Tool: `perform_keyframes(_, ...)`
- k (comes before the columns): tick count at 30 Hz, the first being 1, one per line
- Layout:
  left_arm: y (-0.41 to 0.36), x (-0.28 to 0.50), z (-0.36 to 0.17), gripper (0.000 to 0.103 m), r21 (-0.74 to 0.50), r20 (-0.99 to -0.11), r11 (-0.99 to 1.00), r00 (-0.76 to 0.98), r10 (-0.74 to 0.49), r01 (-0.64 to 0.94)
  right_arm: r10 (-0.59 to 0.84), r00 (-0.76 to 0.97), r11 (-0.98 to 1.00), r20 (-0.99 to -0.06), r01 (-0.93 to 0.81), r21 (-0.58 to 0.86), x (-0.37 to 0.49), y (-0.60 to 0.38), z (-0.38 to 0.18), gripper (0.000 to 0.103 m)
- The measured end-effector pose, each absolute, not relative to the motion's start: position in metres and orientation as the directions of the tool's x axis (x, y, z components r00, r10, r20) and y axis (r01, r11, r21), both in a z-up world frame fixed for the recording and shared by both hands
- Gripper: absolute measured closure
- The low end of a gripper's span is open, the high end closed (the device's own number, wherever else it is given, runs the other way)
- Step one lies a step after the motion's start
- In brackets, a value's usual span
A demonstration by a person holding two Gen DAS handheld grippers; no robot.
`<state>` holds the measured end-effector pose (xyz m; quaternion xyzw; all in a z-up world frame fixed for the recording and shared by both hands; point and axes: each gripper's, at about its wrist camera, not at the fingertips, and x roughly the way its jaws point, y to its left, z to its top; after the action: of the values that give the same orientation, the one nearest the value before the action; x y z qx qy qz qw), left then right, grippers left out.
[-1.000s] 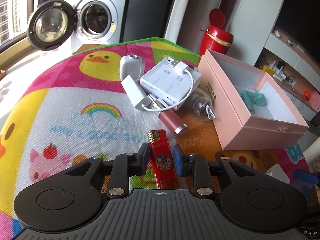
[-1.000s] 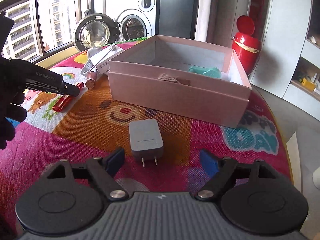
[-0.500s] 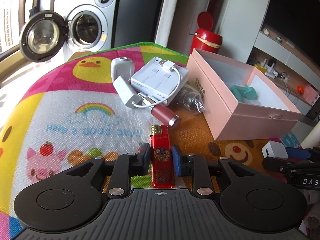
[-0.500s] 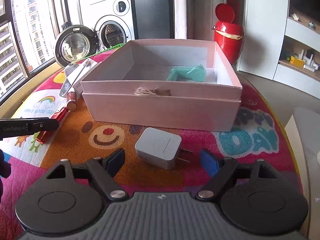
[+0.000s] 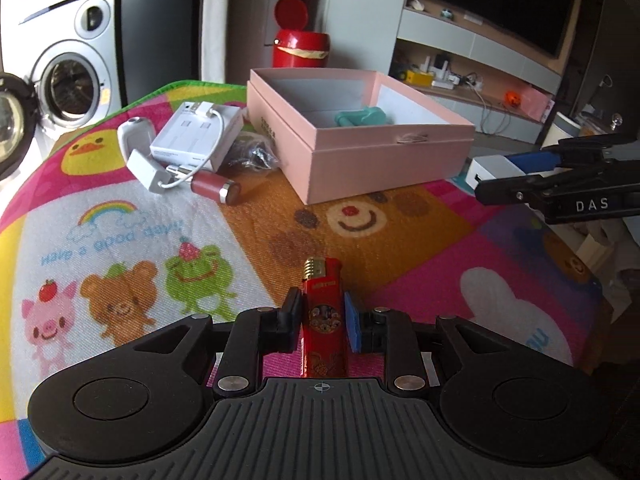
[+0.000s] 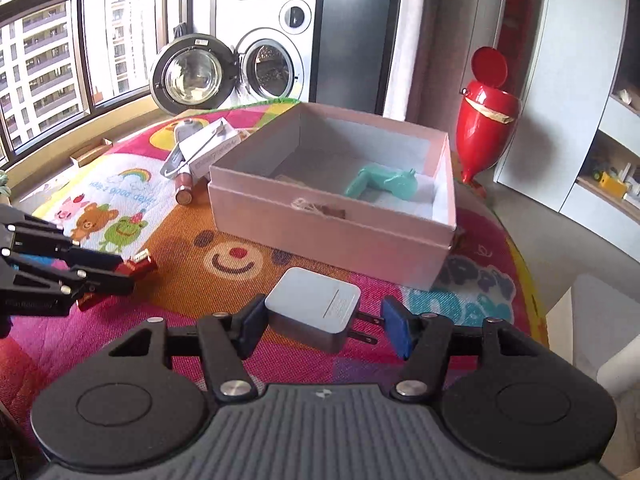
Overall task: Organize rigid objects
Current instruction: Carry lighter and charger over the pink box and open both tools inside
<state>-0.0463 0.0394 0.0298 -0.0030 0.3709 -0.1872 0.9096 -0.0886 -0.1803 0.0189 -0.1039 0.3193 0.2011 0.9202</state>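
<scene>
My left gripper (image 5: 322, 322) is shut on a red lighter (image 5: 323, 316) and holds it above the colourful mat; it also shows in the right wrist view (image 6: 104, 280) with the lighter (image 6: 138, 266). My right gripper (image 6: 322, 326) is shut on a grey wall charger (image 6: 316, 306), lifted off the mat, prongs to the right. It shows at the right of the left wrist view (image 5: 516, 176) with the charger (image 5: 490, 170). An open pink box (image 5: 360, 152) (image 6: 332, 226) holds a teal object (image 5: 362, 117) (image 6: 384, 182).
On the mat left of the box lie a white box with a cable (image 5: 198, 136), a white adapter (image 5: 146, 170), a white fob (image 5: 134, 134), a lipstick tube (image 5: 214, 186) and a crumpled clear wrapper (image 5: 254, 154). A red bin (image 6: 486, 114) and a washing machine (image 6: 272, 64) stand behind.
Both grippers have lifted and pulled back. My left gripper has raised the lighter off the mat. My right gripper has closed on the charger and lifted it.
</scene>
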Motion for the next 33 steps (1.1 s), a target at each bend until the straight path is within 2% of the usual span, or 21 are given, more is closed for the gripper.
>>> perform_keyframes(3,0.033,-0.046,0.062,0.077,-0.182,-0.596,0.900,0.684,-0.420,0.395,0.294,0.792,0.912,-0.535,-0.399,-0.090,-0.094,-0.191,0.055,0.041)
perform_keyframes(7,0.026,-0.018,0.128,0.077,-0.174,-0.434,0.862,0.748,-0.502,0.477,0.290,0.871,0.925,-0.397,-0.362,-0.119,-0.090,-0.199,0.105,0.041)
perform_keyframes(11,0.021,0.035,0.173,0.077,-0.135,-0.316,0.891,0.834,-0.453,0.433,0.266,0.917,0.933,-0.297,-0.323,-0.161,-0.072,-0.195,0.134,0.041)
perform_keyframes(13,0.020,0.069,0.179,0.077,-0.189,-0.308,0.891,0.837,-0.452,0.412,0.254,0.926,0.936,-0.280,-0.308,-0.168,-0.057,-0.191,0.139,0.041)
perform_keyframes(18,0.013,0.129,0.150,0.077,-0.269,-0.395,0.908,0.824,-0.407,0.320,0.249,0.906,0.942,-0.344,-0.309,-0.133,-0.019,-0.181,0.126,0.041)
perform_keyframes(21,0.007,0.147,0.125,0.076,-0.287,-0.441,0.902,0.791,-0.424,0.323,0.240,0.890,0.940,-0.388,-0.312,-0.135,-0.003,-0.174,0.108,0.041)
perform_keyframes(24,0.003,0.160,0.104,0.077,-0.290,-0.533,0.894,0.719,-0.446,0.341,0.228,0.868,0.941,-0.440,-0.313,-0.129,0.014,-0.170,0.092,0.041)
perform_keyframes(27,0.010,0.147,0.099,0.076,-0.230,-0.517,0.919,0.759,-0.395,0.322,0.214,0.852,0.943,-0.478,-0.307,-0.125,0.028,-0.167,0.078,0.041)
perform_keyframes(33,0.049,0.127,0.107,0.076,-0.251,-0.494,0.943,0.808,-0.319,0.219,0.240,0.780,0.950,-0.578,-0.310,-0.023,0.052,-0.167,0.053,0.037)
